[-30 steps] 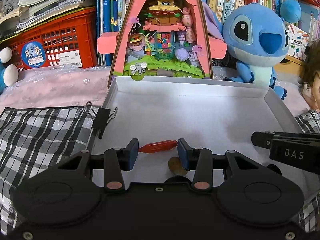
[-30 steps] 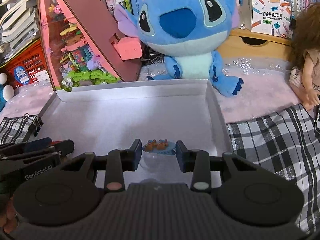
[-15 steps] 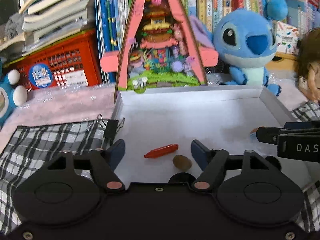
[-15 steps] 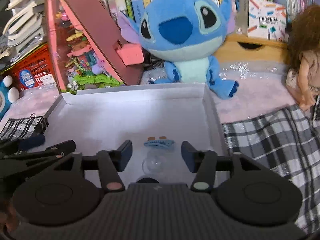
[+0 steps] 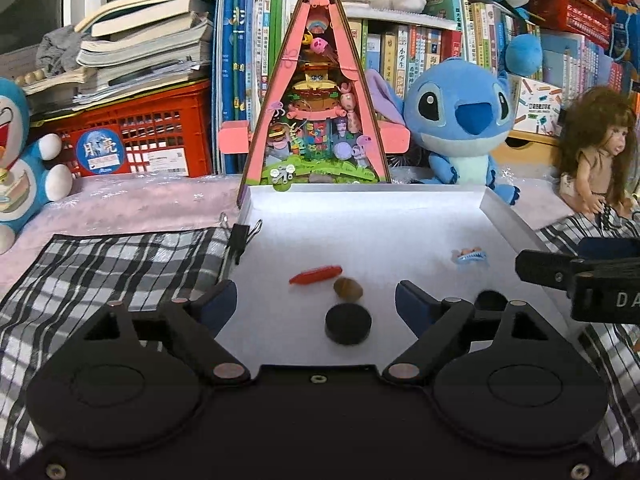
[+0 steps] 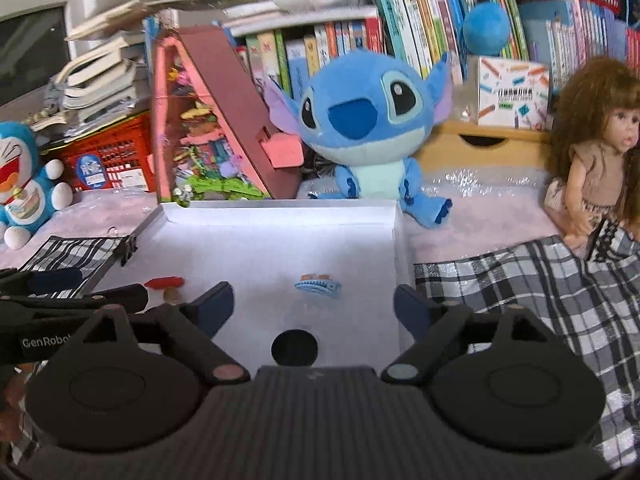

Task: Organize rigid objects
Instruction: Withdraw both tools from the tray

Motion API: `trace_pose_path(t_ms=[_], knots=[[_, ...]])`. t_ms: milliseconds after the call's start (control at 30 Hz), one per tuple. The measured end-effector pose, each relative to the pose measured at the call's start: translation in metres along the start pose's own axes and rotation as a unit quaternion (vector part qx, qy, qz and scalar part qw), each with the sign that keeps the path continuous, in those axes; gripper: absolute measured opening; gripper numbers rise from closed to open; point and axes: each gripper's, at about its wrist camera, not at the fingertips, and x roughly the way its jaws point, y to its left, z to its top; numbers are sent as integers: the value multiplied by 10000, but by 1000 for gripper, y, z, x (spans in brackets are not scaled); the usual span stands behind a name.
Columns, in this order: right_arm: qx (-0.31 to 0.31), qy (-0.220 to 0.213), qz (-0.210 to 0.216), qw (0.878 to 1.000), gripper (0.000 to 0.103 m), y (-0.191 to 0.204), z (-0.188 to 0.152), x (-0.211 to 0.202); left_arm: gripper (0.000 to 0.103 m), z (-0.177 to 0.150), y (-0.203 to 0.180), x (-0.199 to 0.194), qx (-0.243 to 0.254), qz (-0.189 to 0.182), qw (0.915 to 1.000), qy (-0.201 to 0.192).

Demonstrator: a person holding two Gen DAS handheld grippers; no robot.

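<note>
A white tray [image 5: 360, 190] [image 6: 280, 210] holds a red stick-shaped piece [image 5: 316, 275] [image 6: 165, 282], a brown nut-like lump [image 5: 348, 289] and a black disc [image 5: 348, 324] near its front. A blue toothed clip [image 5: 470, 256] [image 6: 318, 286] lies toward the right wall, with another black disc [image 6: 294, 348] in front of it. My left gripper [image 5: 316, 304] hovers just short of the red piece, jaws opening wide, nothing pressed between them. My right gripper [image 6: 314, 306] hangs before the blue clip, jaws also opening and clear of it.
A black binder clip [image 5: 242, 238] grips the tray's left rim. Checked cloth [image 5: 100, 268] [image 6: 520, 292] lies on both sides. Behind the tray stand a pink triangular diorama [image 5: 320, 120], a blue plush [image 6: 368, 128], a red crate [image 5: 152, 136] and a doll [image 6: 592, 160].
Both grippers opened and drew back and up. The left let go of the red piece, the right let go of the blue clip, and both pieces now lie on the tray.
</note>
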Motion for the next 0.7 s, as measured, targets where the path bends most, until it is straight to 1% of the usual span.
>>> trace_pose_path(t_ms=[233, 400, 700], knots=[[-196, -183, 53, 9996, 99, 4, -17, -29, 86, -19, 7, -31, -58, -136, 9999, -46], [-231, -293, 146, 9992, 100, 7, -27, -47, 86, -33, 6, -50, 84, -156, 9998, -92], [-389, -453, 351, 9976, 103, 17, -46, -76, 87, -59, 1, -83, 241, -430, 9987, -138]])
